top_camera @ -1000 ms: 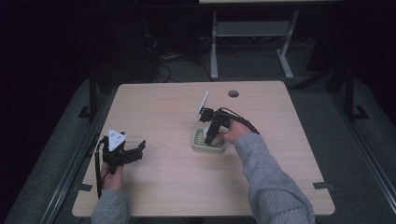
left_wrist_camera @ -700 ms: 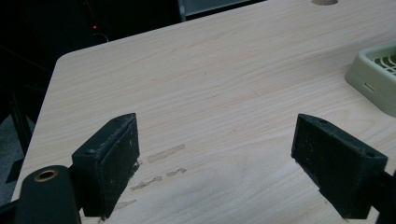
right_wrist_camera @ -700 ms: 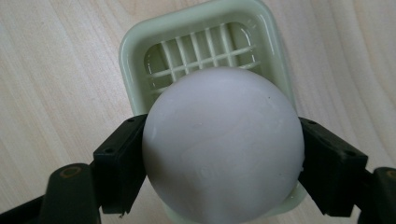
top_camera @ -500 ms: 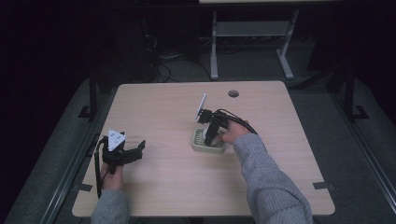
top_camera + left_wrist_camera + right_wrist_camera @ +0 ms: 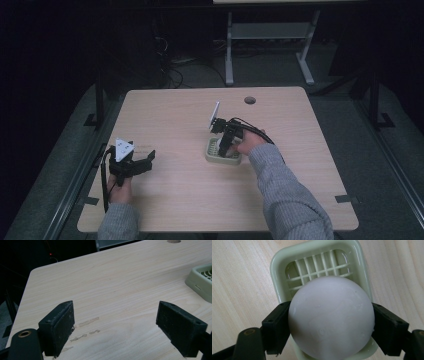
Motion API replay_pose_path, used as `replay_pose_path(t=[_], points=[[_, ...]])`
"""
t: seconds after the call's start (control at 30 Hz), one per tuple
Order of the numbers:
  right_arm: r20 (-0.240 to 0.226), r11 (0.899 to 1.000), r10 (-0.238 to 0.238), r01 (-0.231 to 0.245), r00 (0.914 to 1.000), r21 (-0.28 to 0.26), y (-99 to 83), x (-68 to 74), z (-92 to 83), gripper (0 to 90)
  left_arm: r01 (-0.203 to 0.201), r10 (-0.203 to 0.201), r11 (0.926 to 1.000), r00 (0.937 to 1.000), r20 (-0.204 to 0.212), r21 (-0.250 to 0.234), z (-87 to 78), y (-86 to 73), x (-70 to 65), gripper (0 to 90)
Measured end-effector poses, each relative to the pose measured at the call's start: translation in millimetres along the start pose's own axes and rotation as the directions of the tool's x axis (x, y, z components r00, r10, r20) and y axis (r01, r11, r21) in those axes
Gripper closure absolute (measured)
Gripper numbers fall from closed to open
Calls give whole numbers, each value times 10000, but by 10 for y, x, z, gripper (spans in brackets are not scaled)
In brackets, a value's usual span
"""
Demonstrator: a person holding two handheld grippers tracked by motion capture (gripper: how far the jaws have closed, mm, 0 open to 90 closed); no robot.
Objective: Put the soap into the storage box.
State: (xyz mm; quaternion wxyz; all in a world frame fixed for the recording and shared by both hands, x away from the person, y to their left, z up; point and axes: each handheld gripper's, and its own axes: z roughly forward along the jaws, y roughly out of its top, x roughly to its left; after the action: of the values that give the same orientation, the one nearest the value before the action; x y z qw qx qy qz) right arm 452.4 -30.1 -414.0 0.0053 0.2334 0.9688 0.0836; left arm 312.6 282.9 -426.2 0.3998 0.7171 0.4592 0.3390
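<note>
A white ball (image 5: 330, 317) sits between the jaws of my right gripper (image 5: 330, 322), which is shut on it from both sides. Directly under the ball lies a pale green slotted tray (image 5: 319, 260). In the high view the right gripper (image 5: 226, 145) points down into that tray (image 5: 212, 156) near the table's middle. My left gripper (image 5: 142, 161) rests low at the table's left side, open, with bare wood between its pads (image 5: 61, 326). A corner of the green tray (image 5: 201, 283) shows at the right of the left gripper view.
The light wooden table (image 5: 180, 115) has a round cable hole (image 5: 249, 100) near its far edge. Scuff marks (image 5: 86, 326) show on the wood by the left gripper. A metal frame stand (image 5: 270, 40) is on the dark floor beyond the table.
The right gripper has lowered slightly over the green tray with the ball. The left gripper has stayed in place.
</note>
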Motion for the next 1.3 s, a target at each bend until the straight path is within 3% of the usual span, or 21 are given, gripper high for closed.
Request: replay_pose_path(t=[0.4,0.5,0.77,0.9,1.13,1.3], points=[[-158,9990,187,-193,9997,-409,-65,-6,-119,198,-4,4,10000,10000,51,16,-3,3,-8,148],[-342,9971,326,-348,9989,-674,-128,-19,-177,227,-14,14,10000,10000,48,-5,-3,4,-11,148],[-566,9954,538,-580,9969,-763,-317,-55,-262,351,-80,80,10000,9999,71,53,3,6,-25,149],[-681,9952,625,-673,9957,-712,-395,-77,-261,434,-45,45,10000,10000,59,16,2,7,-28,149],[-956,9969,527,-579,9940,-530,-420,-109,-236,473,-57,57,10000,10000,26,-3,1,6,-25,148],[-1010,9988,453,-468,9939,-125,-446,-107,-189,499,-50,50,10000,10000,10,9,1,5,-18,148]])
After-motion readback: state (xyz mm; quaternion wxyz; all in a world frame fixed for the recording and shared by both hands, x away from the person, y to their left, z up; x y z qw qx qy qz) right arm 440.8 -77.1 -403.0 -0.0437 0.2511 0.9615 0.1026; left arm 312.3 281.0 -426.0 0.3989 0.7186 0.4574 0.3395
